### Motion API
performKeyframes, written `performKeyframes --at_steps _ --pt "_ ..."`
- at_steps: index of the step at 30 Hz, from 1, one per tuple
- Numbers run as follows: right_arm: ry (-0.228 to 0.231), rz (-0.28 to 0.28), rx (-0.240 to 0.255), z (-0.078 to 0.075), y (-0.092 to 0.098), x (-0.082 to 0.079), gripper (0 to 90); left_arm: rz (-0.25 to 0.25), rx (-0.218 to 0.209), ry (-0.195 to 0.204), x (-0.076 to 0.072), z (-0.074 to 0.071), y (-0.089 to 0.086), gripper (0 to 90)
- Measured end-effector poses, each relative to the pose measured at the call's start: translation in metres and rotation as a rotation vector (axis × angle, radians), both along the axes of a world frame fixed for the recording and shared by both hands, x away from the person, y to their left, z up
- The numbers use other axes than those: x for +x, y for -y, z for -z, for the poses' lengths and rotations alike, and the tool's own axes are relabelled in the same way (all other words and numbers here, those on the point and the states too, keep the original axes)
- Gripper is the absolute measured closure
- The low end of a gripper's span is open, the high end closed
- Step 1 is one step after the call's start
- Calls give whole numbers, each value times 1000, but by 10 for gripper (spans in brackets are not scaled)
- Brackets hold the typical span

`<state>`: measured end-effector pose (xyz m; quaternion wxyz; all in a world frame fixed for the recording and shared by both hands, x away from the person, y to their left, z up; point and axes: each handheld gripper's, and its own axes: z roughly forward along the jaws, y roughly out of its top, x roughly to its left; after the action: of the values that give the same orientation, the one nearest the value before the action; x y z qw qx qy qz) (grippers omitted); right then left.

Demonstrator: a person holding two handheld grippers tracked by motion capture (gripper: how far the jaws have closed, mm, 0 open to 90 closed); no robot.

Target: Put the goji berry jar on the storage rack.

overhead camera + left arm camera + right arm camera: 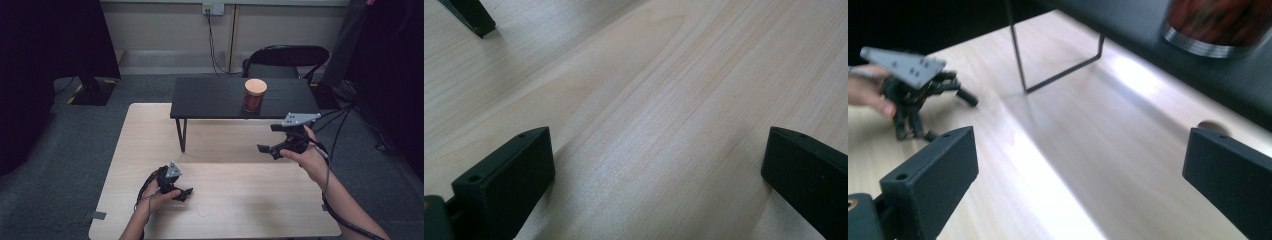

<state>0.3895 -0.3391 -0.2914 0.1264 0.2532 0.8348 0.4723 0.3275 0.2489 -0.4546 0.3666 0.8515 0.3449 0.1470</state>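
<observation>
A jar (254, 95) with a cork lid, filled with something red, stood upright on the low black shelf (210, 97), well apart from both grippers. The right gripper (272, 141) was held above the wooden table (240, 200) near the shelf, jaws spread and empty. The left gripper (184, 193) was rested low over the table, jaws likewise spread.

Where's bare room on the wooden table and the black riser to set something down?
Wooden table: the front stretch between the left claw and the right claw is bare, as is the near right corner. Black riser: its whole left part is free; the cork-lidded jar stands right of middle. Tightest spot: the riser's front right edge, where the right claw hovers.
</observation>
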Motion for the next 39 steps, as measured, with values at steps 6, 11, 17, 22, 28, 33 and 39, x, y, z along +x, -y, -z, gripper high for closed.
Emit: performKeyframes --at_steps 6,11,17,22,28,33,39 --pt "-26 -5 -7 28 5 -10 4 0 0 0 0 0 0 0" --pt "-40 6 -6 52 8 -19 4 0 0 0 0 0 0 0" --pt "-39 18 2 76 12 -30 4 0 0 0 0 0 0 0" --pt "-46 43 -7 101 13 -39 4 0 0 0 0 0 0 0" --pt "-64 60 -29 120 16 -44 4 0 0 0 0 0 0 0" --pt "-89 57 -40 134 21 -46 4 0 0 0 0 0 0 0" --pt "-120 55 -78 145 22 -45 4 0 0 0 0 0 0 0"
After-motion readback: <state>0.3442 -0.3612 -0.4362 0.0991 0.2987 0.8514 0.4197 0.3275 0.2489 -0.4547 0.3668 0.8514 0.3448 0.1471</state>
